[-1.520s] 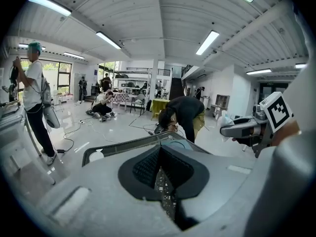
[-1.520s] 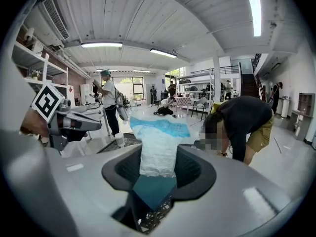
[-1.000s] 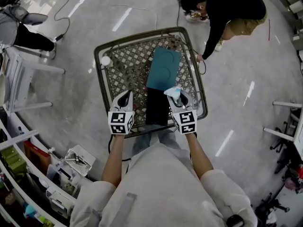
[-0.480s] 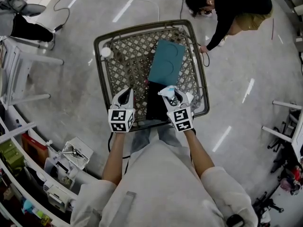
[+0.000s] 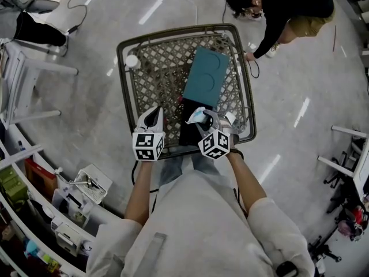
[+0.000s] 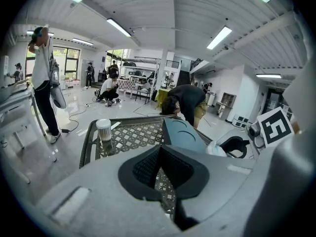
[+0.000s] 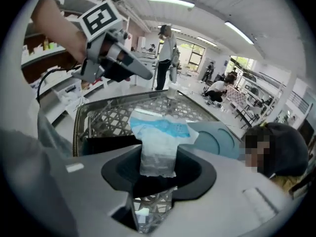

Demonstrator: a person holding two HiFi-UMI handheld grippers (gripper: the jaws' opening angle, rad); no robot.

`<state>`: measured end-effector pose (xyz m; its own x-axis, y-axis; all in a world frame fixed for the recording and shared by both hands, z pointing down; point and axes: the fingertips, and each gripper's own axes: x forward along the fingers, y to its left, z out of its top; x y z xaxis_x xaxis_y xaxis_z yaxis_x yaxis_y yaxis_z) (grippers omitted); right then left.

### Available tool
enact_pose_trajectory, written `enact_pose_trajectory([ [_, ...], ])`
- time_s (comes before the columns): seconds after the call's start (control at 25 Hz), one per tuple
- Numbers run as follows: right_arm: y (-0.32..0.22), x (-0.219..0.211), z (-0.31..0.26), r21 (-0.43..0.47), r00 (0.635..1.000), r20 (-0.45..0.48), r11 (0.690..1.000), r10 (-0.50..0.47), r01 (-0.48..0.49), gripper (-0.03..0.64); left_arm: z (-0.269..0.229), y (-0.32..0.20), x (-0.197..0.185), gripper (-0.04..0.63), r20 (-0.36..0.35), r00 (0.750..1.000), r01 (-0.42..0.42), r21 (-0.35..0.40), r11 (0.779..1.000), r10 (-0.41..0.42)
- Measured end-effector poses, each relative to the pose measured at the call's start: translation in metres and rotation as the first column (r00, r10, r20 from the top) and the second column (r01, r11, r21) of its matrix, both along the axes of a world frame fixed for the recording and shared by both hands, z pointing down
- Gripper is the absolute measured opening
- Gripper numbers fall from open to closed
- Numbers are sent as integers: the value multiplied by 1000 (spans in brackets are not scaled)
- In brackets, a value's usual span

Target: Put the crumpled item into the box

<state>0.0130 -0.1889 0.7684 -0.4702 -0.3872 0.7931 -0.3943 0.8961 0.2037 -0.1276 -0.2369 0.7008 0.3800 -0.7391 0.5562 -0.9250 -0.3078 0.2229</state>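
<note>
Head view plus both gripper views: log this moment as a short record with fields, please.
surface: metal lattice table
box: black box, at the table's near edge
beyond box: teal board
item: crumpled white-and-blue packet, above the box in the head view
right gripper: shut on the packet
left gripper: shut, empty, left of the box
other: white cup, far left corner

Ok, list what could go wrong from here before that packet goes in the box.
1. The right gripper pinches the crumpled packet only by its lower end; it could slip free early.
2. The black box is narrow and sits at the near edge of the table, so a miss may land on the lattice or floor.
</note>
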Motion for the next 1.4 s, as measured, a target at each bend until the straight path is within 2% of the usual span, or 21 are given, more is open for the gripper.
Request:
enact_pose_trajectory([
  [0.16,9,-8,19,3,982,-107,988,-155,156,164,0,-2,-2,3,-2,1000,6,0,1000,-6],
  [0.28,13,-11,31,-27,968,-143,979,-206,204,164,-1,-3,-3,3,-3,1000,10,4,1000,-10],
  [0.72,20,-21,72,-163,927,-225,950,-300,267,164,0,-3,-9,3,-7,1000,12,-1,1000,-12],
  [0.96,25,-14,103,-243,866,-314,915,-389,323,164,5,-5,-14,3,-5,1000,16,-4,1000,-16],
  [1.28,25,-18,103,-288,866,-301,904,-400,317,178,3,-3,-13,3,-8,1000,13,-6,1000,-13],
  [1.36,26,-18,103,-292,871,-289,903,-397,315,196,2,-4,-13,3,-6,1000,12,-4,1000,-12],
  [1.4,27,-19,104,-301,874,-281,902,-395,311,228,2,-4,-14,3,-5,1000,12,-4,1000,-12],
])
